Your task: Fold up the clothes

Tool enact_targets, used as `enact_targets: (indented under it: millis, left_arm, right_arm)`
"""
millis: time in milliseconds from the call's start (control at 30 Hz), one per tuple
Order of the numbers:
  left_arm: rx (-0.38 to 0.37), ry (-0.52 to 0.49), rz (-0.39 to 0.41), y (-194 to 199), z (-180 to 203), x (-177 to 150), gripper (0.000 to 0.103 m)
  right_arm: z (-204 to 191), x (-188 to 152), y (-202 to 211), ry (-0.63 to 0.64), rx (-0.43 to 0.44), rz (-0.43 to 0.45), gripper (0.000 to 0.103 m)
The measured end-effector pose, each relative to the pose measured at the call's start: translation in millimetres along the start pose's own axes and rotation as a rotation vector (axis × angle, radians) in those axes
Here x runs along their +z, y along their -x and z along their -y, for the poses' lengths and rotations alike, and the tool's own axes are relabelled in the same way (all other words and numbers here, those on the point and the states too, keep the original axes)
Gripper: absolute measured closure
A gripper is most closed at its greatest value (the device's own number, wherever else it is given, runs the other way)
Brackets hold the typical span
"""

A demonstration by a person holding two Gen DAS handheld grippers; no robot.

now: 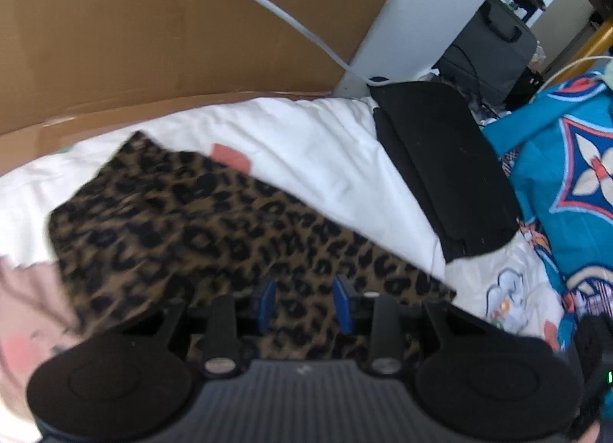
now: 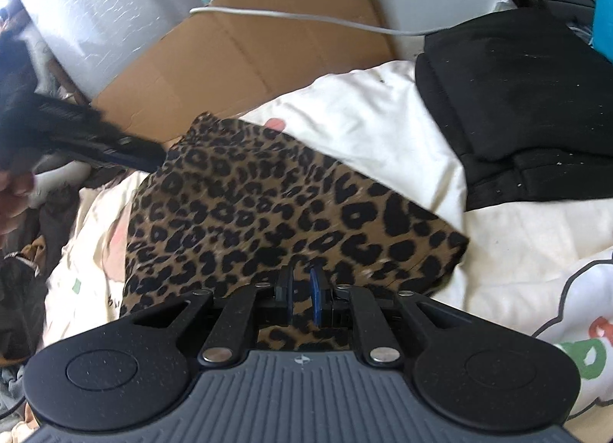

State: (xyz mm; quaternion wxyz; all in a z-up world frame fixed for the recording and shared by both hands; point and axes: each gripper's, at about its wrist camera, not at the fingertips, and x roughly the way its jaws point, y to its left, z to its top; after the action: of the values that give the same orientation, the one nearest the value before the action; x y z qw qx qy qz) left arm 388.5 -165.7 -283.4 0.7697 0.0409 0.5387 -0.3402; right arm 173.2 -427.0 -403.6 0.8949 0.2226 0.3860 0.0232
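A leopard-print garment [image 1: 214,221] lies spread on a white bed sheet [image 1: 325,144], beside a folded black garment [image 1: 448,171] and in front of a flattened cardboard box [image 1: 161,33]. The left gripper [image 1: 305,303] hangs above the leopard cloth with its blue-padded jaws parted and nothing clamped between them. The right gripper [image 2: 301,299] has its jaws drawn nearly together over the near edge of the same cloth; whether fabric is pinched cannot be told.
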Motion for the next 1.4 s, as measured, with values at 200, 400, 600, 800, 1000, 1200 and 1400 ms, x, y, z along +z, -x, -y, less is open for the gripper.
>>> enact_targets:
  millis: [200,400,600,800,1000,1200,1400]
  left_arm:
    - [0.019,0.056,0.065,49,-24,-53,0.067]
    - [0.051,0.105,0.116,73,-33,-130,0.065]
    - [0.002,0.029,0.082,79,-32,-183,0.066]
    - [-0.017,0.013,-0.020,64,-32,-221,0.066]
    - [-0.018,-0.053,-0.081,57,-24,-238,0.066]
    - [-0.018,-0.065,-0.084,48,-19,-245,0.066]
    - [-0.020,-0.041,-0.082,37,-16,-249,0.074]
  right_arm:
    - [-6,-1,0,0.022,0.018,-0.010,0.081]
    - [-14,-3,-3,0.090,0.013,-0.061,0.081]
    - [-20,-15,-13,0.171,0.018,-0.149,0.081]
    - [-17,-24,-17,0.149,0.020,-0.188,0.068]
    - [-21,-27,-18,0.150,0.029,-0.186,0.062]
    - [-22,-29,-18,0.148,0.026,-0.183,0.061]
    - [-20,-31,-18,0.141,0.029,-0.184,0.060]
